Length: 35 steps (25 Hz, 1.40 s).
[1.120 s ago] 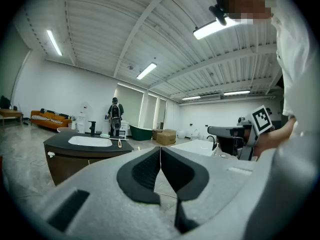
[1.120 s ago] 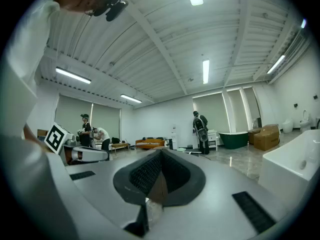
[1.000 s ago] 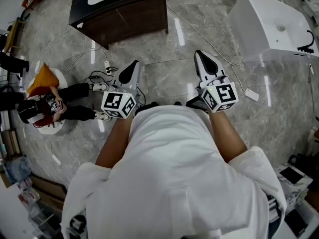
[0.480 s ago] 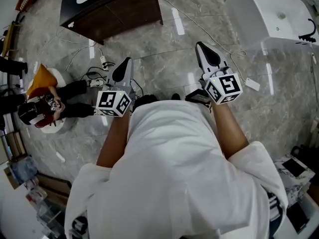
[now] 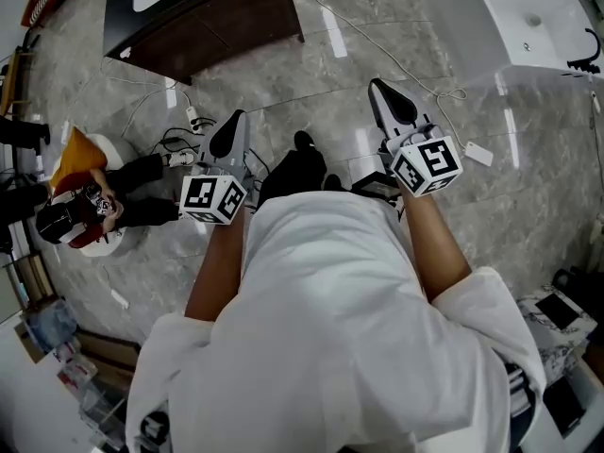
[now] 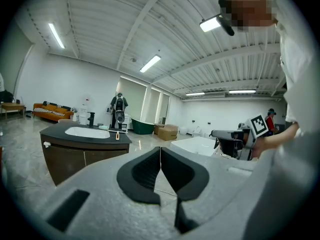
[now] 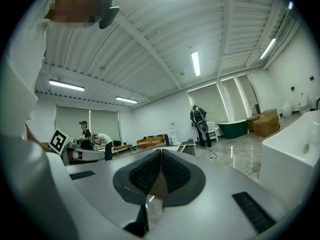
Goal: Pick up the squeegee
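I cannot make out a squeegee for certain in any view. A small orange-tipped item (image 6: 117, 135) lies on the dark vanity (image 5: 217, 26), too small to name. My left gripper (image 5: 231, 123) is held out over the marble floor, shut with nothing in it; in the left gripper view its pads (image 6: 150, 170) meet. My right gripper (image 5: 381, 89) is also shut and empty, and its pads (image 7: 172, 173) touch in the right gripper view. Both point level toward the vanity and the white bathtub (image 5: 510, 26).
A white basin (image 6: 87, 132) sits in the vanity top. Cables and a power strip (image 5: 189, 125) lie on the floor by the left gripper. A person sits on the floor at the left (image 5: 85, 210). My black shoe (image 5: 297, 166) shows between the grippers. People stand farther back (image 7: 200, 121).
The whole view has shifted forward: the vanity and tub sit nearer the top edge. A black shoe has stepped into view between the grippers. Both grippers stay shut.
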Each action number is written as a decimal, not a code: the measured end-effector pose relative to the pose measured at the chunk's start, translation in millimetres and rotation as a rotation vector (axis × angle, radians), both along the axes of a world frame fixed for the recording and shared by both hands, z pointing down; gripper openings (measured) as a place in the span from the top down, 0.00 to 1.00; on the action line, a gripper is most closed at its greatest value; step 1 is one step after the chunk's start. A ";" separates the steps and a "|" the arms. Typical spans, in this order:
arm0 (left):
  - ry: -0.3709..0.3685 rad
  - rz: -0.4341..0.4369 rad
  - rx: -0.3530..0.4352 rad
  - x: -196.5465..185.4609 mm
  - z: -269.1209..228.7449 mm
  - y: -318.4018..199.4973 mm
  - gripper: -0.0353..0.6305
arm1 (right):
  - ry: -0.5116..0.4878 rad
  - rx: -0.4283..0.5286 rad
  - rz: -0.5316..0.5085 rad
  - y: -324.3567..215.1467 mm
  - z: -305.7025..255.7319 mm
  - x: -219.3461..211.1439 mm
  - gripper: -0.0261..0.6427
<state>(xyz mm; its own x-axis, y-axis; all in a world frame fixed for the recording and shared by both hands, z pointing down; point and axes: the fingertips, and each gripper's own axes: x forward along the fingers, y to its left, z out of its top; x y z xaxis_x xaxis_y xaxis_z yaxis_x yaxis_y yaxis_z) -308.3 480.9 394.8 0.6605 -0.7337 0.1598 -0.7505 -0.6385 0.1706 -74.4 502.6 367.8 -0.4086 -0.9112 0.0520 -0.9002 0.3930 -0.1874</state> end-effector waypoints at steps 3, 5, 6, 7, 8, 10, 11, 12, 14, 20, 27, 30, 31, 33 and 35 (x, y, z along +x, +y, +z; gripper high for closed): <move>0.011 0.001 -0.022 0.7 10.4 -16.9 0.92 | 0.008 -0.008 -0.004 -17.0 4.0 0.9 0.94; 0.024 0.002 -0.040 1.2 17.9 -34.4 0.92 | 0.015 -0.023 -0.003 -33.8 7.6 2.8 0.94; 0.031 0.003 -0.048 2.3 21.1 -45.3 0.92 | 0.018 -0.029 -0.001 -43.6 9.1 4.5 0.94; 0.036 0.005 -0.056 4.2 24.2 -56.5 0.92 | 0.020 -0.035 0.002 -53.5 10.2 6.8 0.94; 0.042 0.006 -0.064 6.8 27.5 -67.3 0.92 | 0.023 -0.041 0.003 -62.9 11.1 9.6 0.94; 0.056 0.007 -0.084 14.7 35.4 -87.0 0.92 | 0.037 -0.061 -0.004 -81.7 13.0 15.7 0.94; 0.065 0.007 -0.094 18.7 39.6 -97.6 0.92 | 0.047 -0.073 -0.012 -92.8 14.5 17.4 0.94; 0.071 0.010 -0.103 21.6 43.6 -109.8 0.92 | 0.057 -0.084 -0.022 -105.9 16.4 17.1 0.94; 0.079 0.016 -0.112 24.1 49.1 -139.1 0.92 | 0.071 -0.098 -0.041 -136.3 19.8 12.5 0.94; 0.117 0.009 -0.122 26.9 53.4 -230.9 0.92 | 0.119 -0.122 -0.097 -230.5 13.6 0.4 0.94; 0.136 -0.005 -0.128 20.9 52.9 -304.6 0.92 | 0.145 -0.115 -0.125 -305.0 0.1 -6.1 0.94; 0.137 0.006 -0.123 27.7 49.7 -324.2 0.92 | 0.131 -0.107 -0.096 -325.8 -1.3 4.9 0.94; 0.135 0.013 -0.122 31.8 48.9 -329.7 0.92 | 0.122 -0.104 -0.081 -332.6 -1.8 10.6 0.94; 0.129 0.028 -0.123 41.5 48.6 -338.9 0.92 | 0.107 -0.093 -0.056 -344.5 -4.7 22.2 0.94; 0.120 0.037 -0.126 51.8 49.2 -349.0 0.92 | 0.098 -0.076 -0.044 -356.6 -9.2 33.9 0.94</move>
<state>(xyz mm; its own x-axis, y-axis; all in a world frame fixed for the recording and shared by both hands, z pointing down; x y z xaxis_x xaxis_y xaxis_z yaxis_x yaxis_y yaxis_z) -256.5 131.9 444.0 0.7063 -0.6878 0.1677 -0.6966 -0.6330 0.3378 -40.5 146.0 358.6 -0.4378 -0.8843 0.1622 -0.8978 0.4206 -0.1303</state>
